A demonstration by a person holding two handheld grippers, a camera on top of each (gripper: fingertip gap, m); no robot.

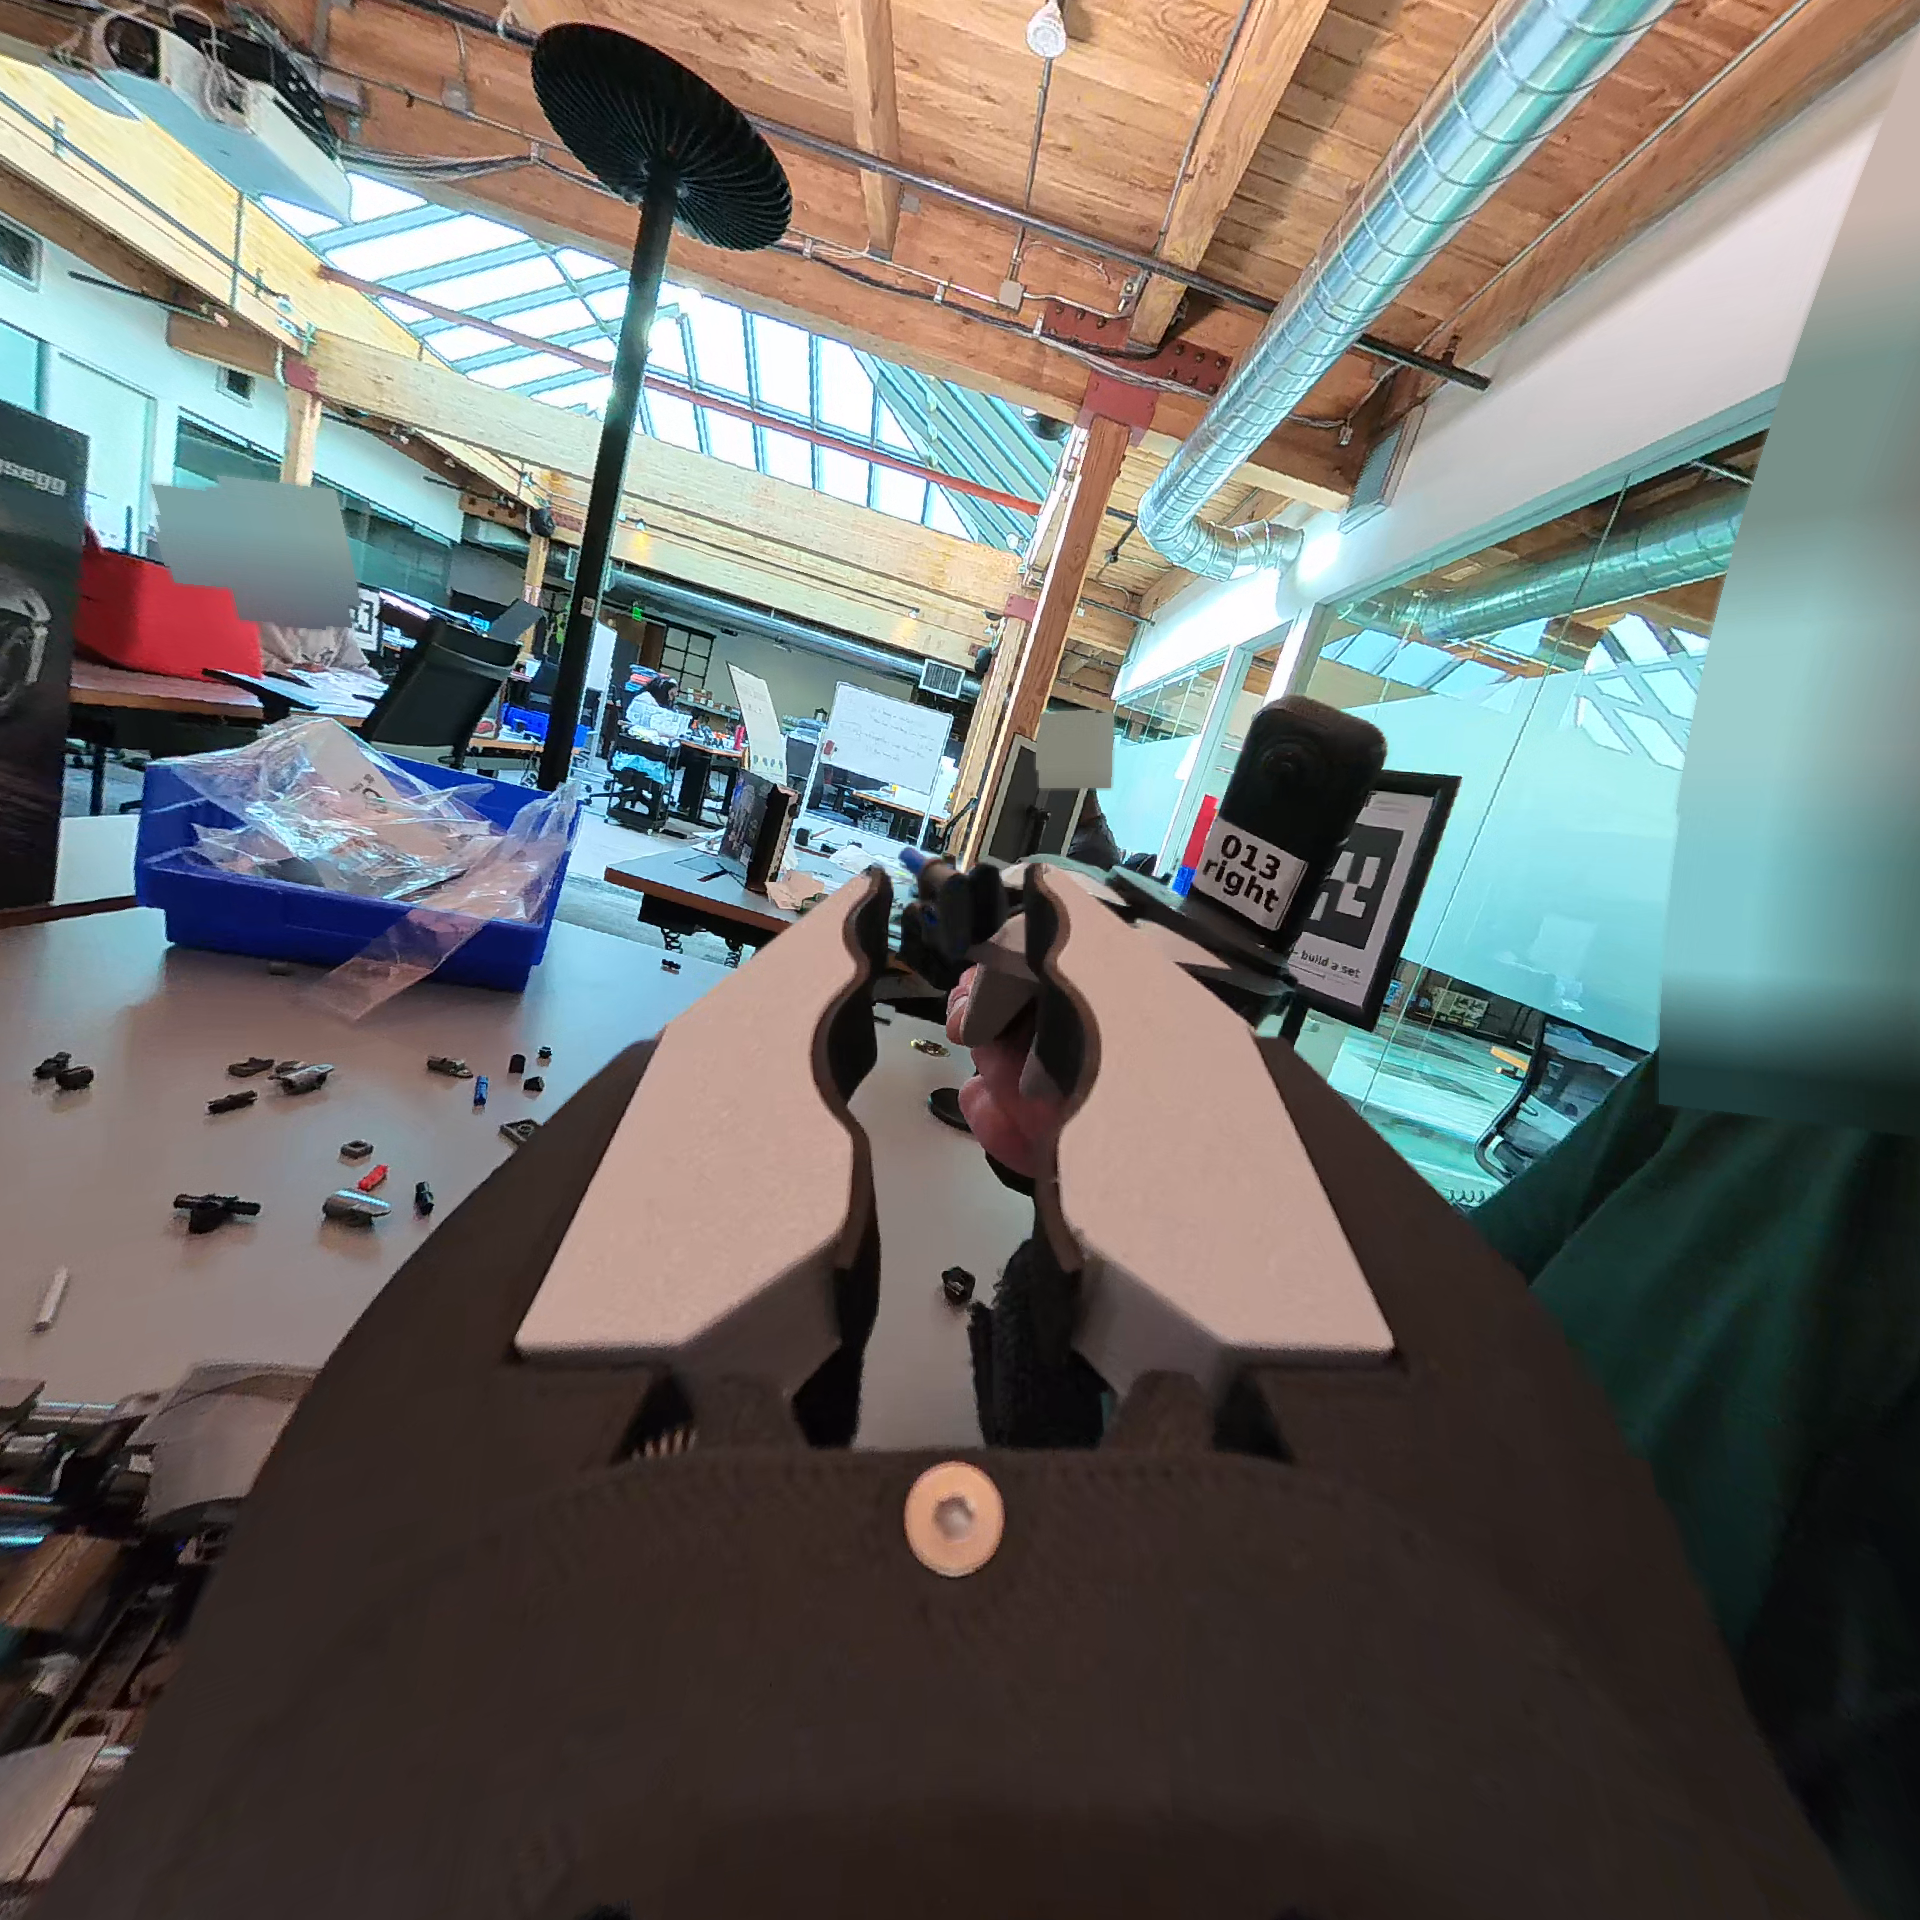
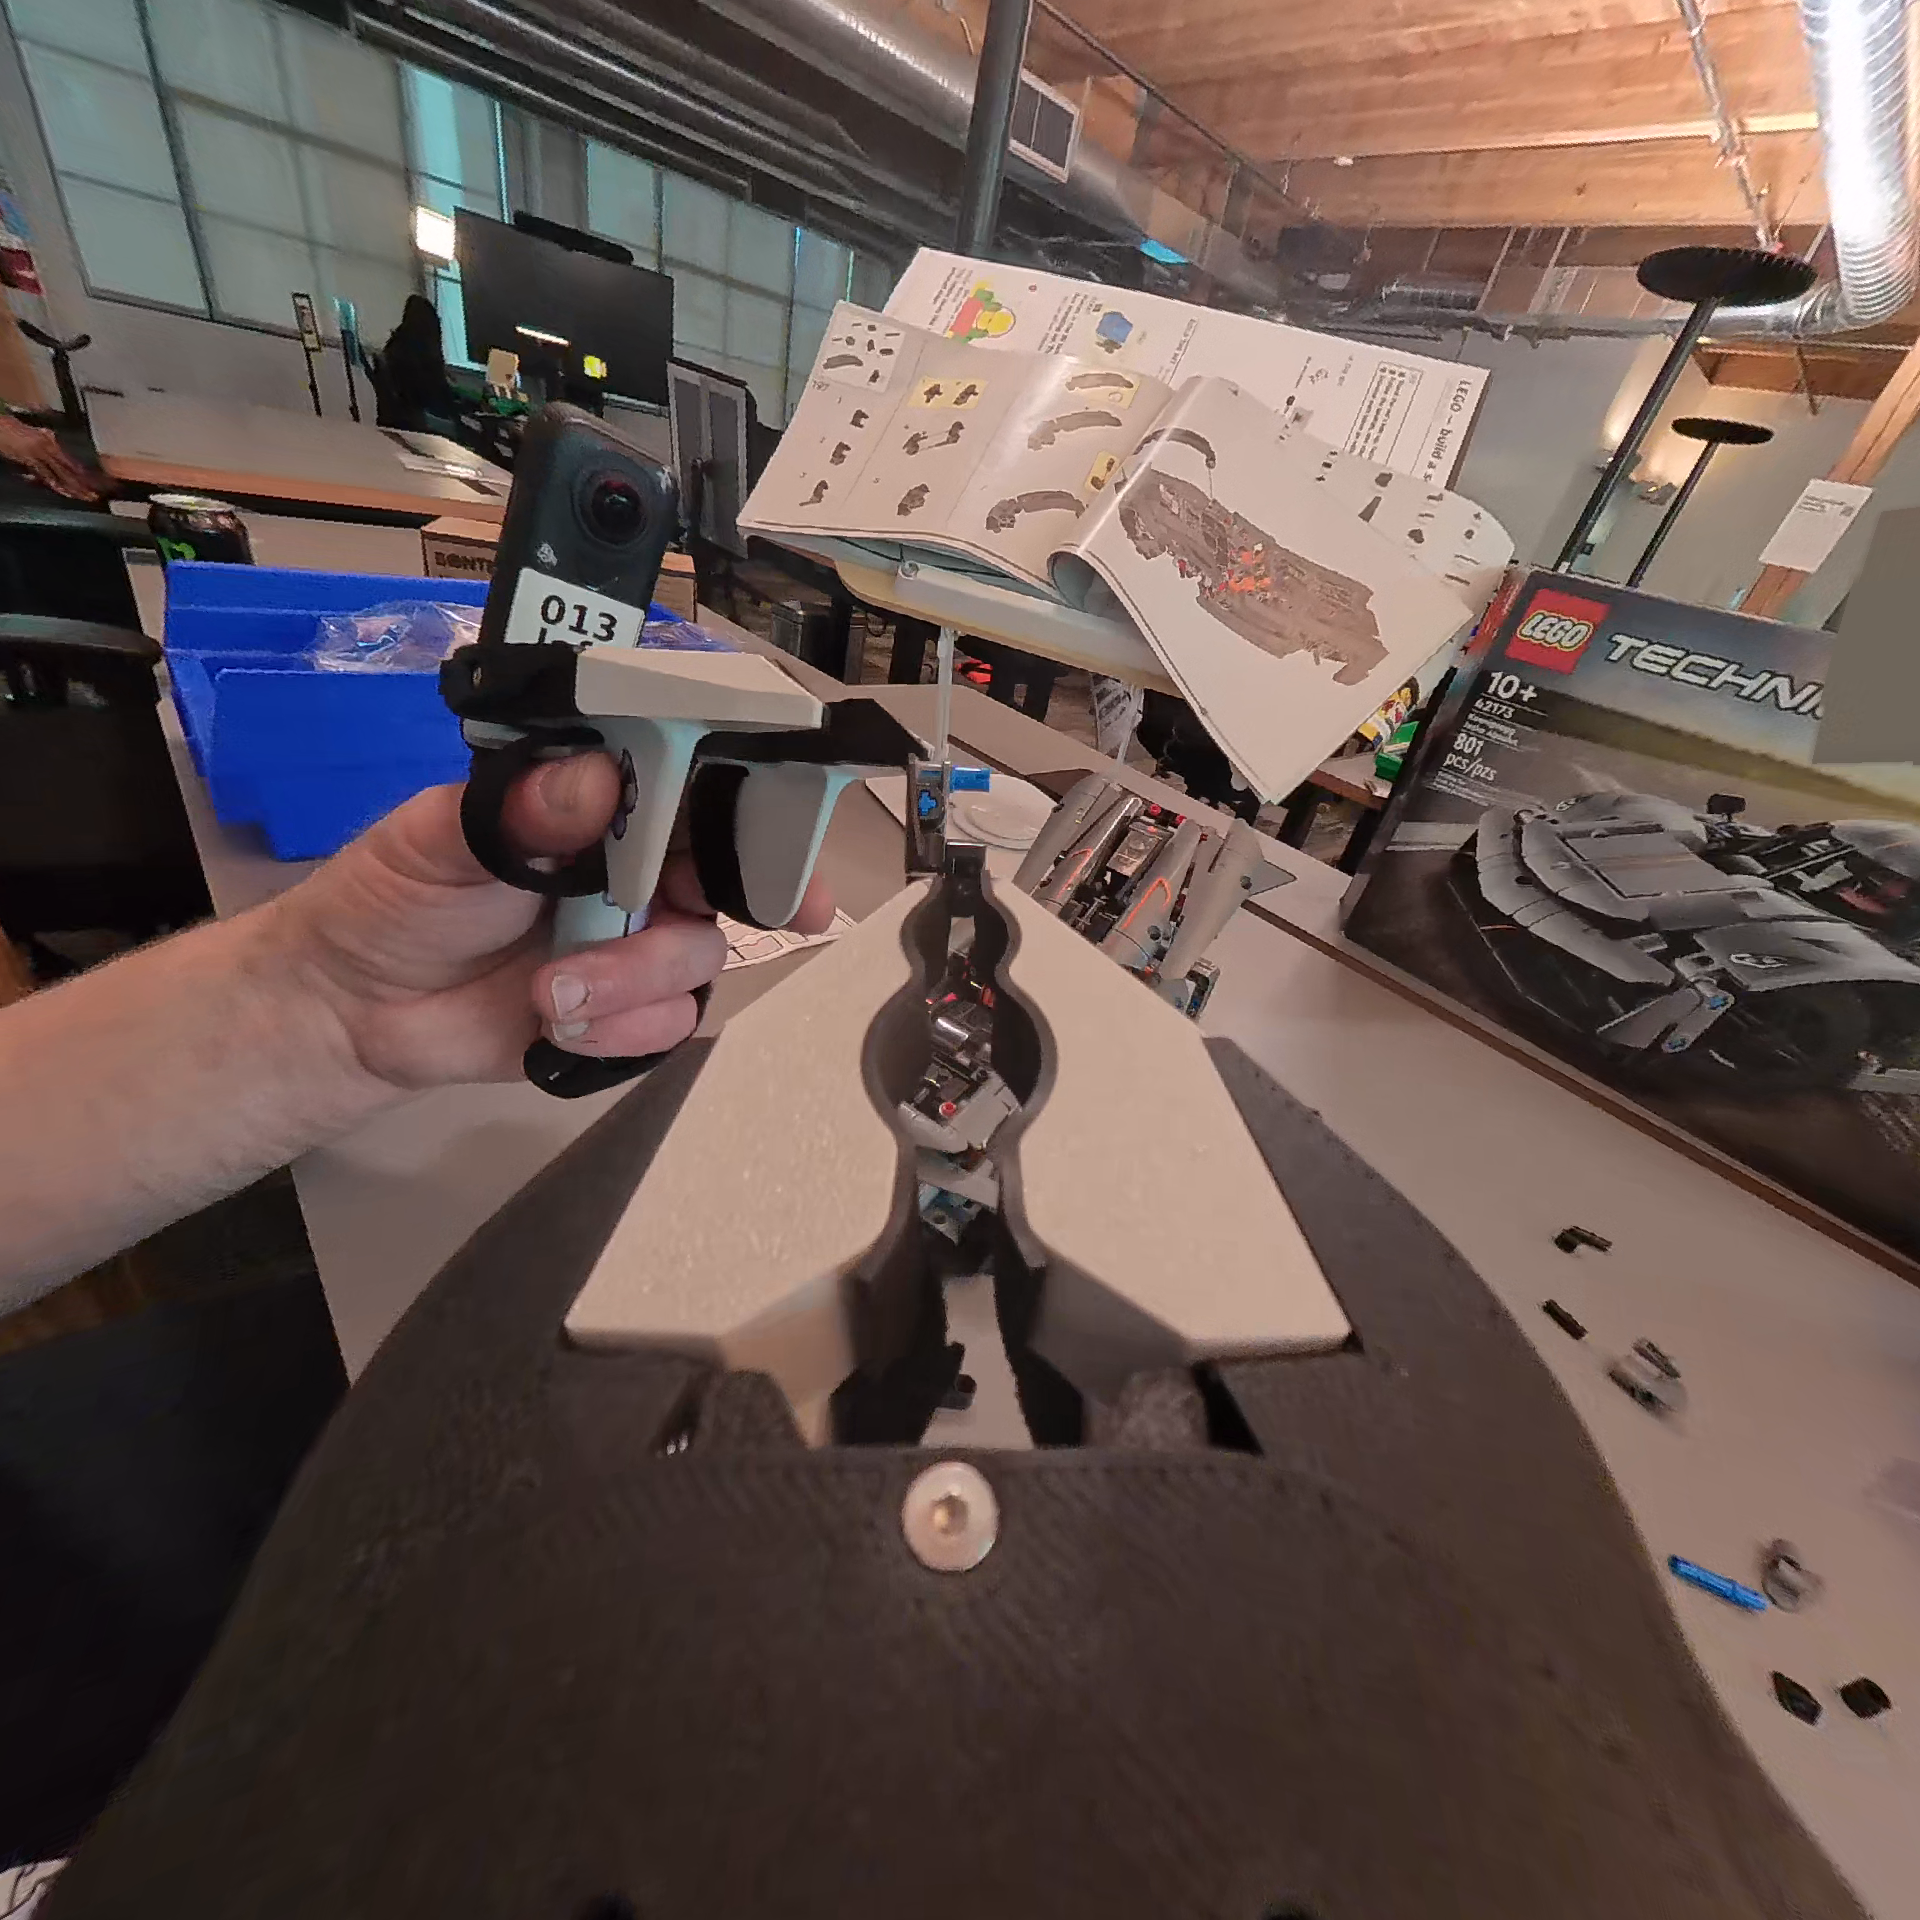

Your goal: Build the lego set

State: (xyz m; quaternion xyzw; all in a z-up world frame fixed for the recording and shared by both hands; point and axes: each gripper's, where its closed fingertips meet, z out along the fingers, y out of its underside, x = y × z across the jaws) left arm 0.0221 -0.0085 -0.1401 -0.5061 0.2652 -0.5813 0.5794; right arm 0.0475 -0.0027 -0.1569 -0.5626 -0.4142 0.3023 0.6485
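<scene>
Mating step in hand: right gripper (image 2: 961, 883) fingers pinching black piece (image 2: 964, 868); left gripper (image 1: 951, 904) fingers pinching small blue-pinned subassembly (image 1: 940, 904). Next: align, press.

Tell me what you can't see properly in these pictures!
- Car model: right wrist view, mostly hidden behind the right gripper.
- Loose pieces: right wrist view, motion-blurred.
- Lego box: right wrist view, cut off by the right edge.
- Small part between the left gripper tips: left wrist view, too dark and small to tell which gripper pinches it.
</scene>
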